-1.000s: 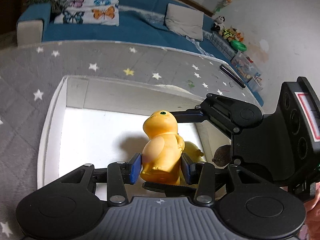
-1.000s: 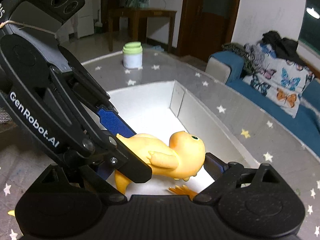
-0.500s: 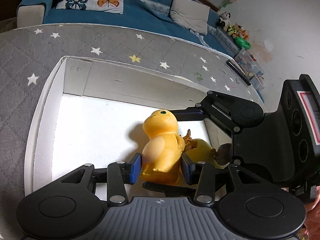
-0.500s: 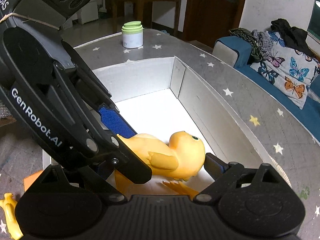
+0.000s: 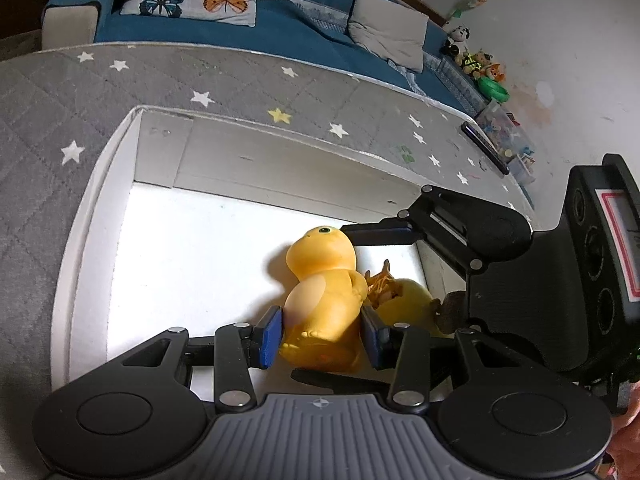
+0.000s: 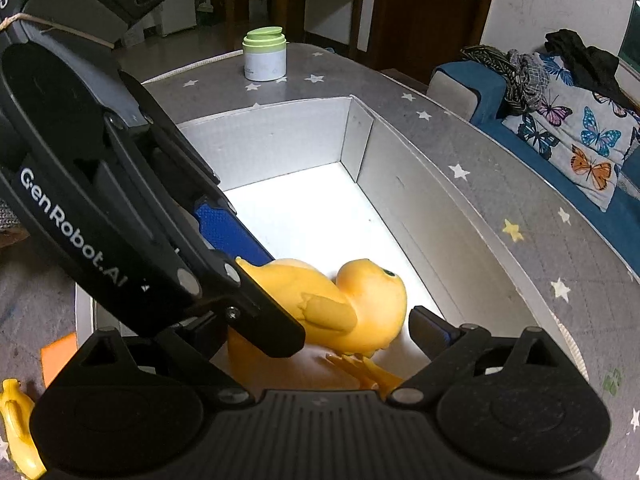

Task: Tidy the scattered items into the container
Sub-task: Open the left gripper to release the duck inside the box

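A yellow rubber dinosaur toy (image 5: 324,296) is held low inside a white cardboard box (image 5: 92,208), close to the box floor. My left gripper (image 5: 322,336) is shut on its lower body, blue pads on both sides. The toy also shows in the right wrist view (image 6: 344,304), under the left gripper's arm. A second yellow-orange toy (image 5: 404,300) lies in the box beside it. My right gripper (image 6: 320,320) is open around the same spot, holding nothing; its right fingertip (image 6: 430,330) is clear of the toy, the left one is hidden.
A white jar with a green lid (image 6: 265,55) stands on the grey star mat (image 5: 240,80) beyond the box. A yellow banana toy (image 6: 16,424) and an orange piece (image 6: 60,356) lie outside the box. A blue sofa (image 5: 304,8) is behind.
Both grippers have dropped lower into the box with the dinosaur toy. The left gripper's hold on it is unchanged.
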### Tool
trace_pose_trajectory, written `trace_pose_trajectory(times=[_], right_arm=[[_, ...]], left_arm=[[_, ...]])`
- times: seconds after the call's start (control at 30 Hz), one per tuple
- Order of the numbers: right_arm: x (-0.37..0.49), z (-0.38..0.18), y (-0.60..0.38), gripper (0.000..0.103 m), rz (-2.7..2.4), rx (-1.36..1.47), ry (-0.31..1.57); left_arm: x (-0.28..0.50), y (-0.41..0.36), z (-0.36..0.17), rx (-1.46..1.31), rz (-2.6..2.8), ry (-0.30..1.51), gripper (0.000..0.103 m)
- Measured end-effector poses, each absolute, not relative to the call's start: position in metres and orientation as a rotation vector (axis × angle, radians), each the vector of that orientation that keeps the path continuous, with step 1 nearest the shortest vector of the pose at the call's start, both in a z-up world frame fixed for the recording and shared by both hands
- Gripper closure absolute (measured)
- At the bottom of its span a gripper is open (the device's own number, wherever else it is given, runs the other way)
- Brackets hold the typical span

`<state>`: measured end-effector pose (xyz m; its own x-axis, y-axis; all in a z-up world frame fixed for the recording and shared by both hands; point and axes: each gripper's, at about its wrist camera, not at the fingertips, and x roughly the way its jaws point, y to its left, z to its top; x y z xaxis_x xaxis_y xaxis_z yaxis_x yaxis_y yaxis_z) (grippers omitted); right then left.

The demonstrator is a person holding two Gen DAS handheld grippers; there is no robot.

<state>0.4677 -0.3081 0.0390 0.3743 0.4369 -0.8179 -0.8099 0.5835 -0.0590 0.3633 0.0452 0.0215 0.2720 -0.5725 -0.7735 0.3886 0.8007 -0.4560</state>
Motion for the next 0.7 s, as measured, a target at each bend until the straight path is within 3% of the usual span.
trace_pose_trajectory(times=[0.7], right_arm=[[0.462, 0.053, -0.316, 0.0, 0.83, -0.482, 0.834]], left_arm=[[0.345, 0.059, 0.044, -0.21, -0.621, 1.039, 0.059]])
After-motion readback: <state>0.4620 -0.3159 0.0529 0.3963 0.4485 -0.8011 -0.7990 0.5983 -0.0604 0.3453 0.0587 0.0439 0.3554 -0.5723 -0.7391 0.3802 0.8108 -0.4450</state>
